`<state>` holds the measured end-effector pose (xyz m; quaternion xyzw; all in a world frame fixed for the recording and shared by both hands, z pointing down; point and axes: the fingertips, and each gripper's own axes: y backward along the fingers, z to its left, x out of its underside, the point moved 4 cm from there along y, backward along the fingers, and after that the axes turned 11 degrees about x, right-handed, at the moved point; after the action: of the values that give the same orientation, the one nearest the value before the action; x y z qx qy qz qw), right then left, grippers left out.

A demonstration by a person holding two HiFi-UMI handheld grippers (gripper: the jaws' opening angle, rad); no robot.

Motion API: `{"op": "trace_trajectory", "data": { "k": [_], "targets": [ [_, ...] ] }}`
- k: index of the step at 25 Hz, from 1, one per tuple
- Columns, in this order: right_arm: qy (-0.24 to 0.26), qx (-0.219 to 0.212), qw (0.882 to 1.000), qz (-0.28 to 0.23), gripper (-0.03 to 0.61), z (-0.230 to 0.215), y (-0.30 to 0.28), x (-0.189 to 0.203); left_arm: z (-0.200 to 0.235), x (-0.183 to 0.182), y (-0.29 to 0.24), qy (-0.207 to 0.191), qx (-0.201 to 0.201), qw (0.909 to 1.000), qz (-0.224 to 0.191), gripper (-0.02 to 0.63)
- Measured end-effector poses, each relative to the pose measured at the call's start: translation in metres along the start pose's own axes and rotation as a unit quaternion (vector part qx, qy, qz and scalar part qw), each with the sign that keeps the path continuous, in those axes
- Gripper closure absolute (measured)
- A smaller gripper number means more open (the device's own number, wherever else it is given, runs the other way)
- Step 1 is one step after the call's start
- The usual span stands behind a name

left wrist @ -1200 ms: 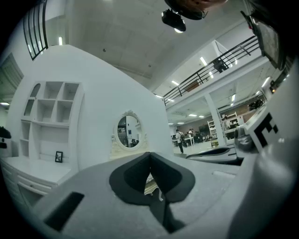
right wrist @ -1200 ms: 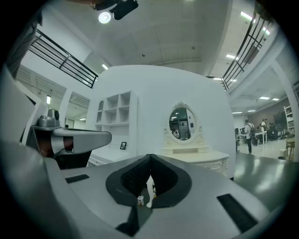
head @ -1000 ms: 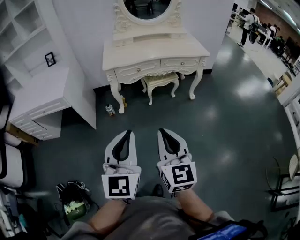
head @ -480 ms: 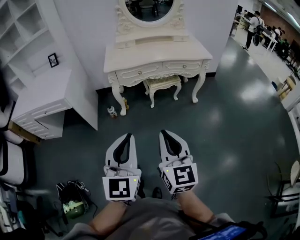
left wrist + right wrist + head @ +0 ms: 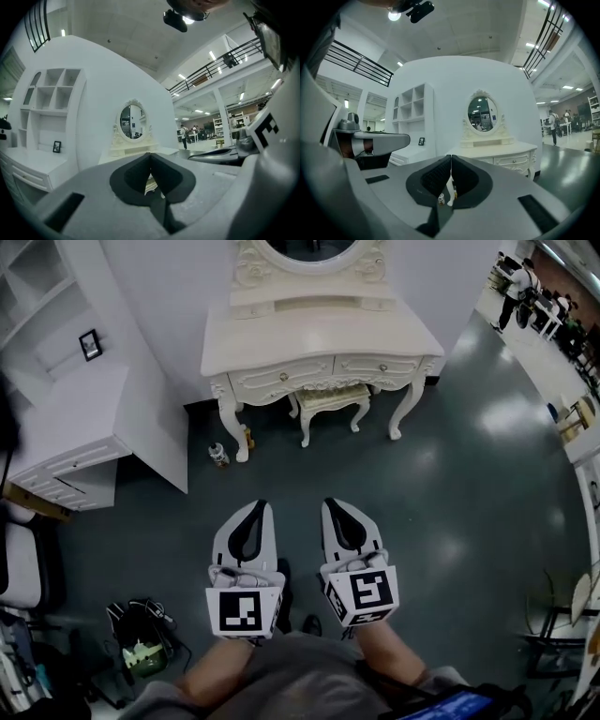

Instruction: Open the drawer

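The cream dressing table [image 5: 319, 334] stands against the white wall, well ahead of both grippers. Its front holds a left drawer [image 5: 281, 381] and a right drawer [image 5: 380, 365], both closed. A matching stool [image 5: 330, 401] is tucked beneath. My left gripper [image 5: 258, 506] and right gripper [image 5: 330, 503] hover side by side over the dark floor, pointing at the table. Both are shut with nothing in them. The left gripper view shows the left gripper [image 5: 150, 157] with its tips touching below the oval mirror [image 5: 131, 123]. The right gripper [image 5: 451, 161] faces the table front [image 5: 506, 159].
A white desk with drawers [image 5: 66, 470] and shelving stand at the left. A small bottle [image 5: 218, 457] sits on the floor by the table's left leg. A bag with cables [image 5: 141, 643] lies at lower left. People [image 5: 520, 287] stand far off at upper right.
The dressing table has come nearer and shifted up in the head view as both grippers advanced toward it together. Both stay shut.
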<state>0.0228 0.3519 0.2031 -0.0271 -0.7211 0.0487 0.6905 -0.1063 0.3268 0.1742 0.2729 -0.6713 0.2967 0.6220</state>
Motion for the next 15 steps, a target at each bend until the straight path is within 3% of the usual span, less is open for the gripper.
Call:
{"op": "trace_trajectory", "data": {
  "k": [5,15],
  "targets": [
    [-0.006,0.003,1.000,0.021,0.565,0.005,-0.073,0.007,0.057,0.012,-0.051,0.006,0.006,0.9998,0.016,0.599],
    [0.002,0.025,1.000,0.009,0.565,0.016,-0.185,-0.024,0.147,-0.009,-0.129,-0.002,0.031,0.9994,-0.016,0.599]
  ]
}}
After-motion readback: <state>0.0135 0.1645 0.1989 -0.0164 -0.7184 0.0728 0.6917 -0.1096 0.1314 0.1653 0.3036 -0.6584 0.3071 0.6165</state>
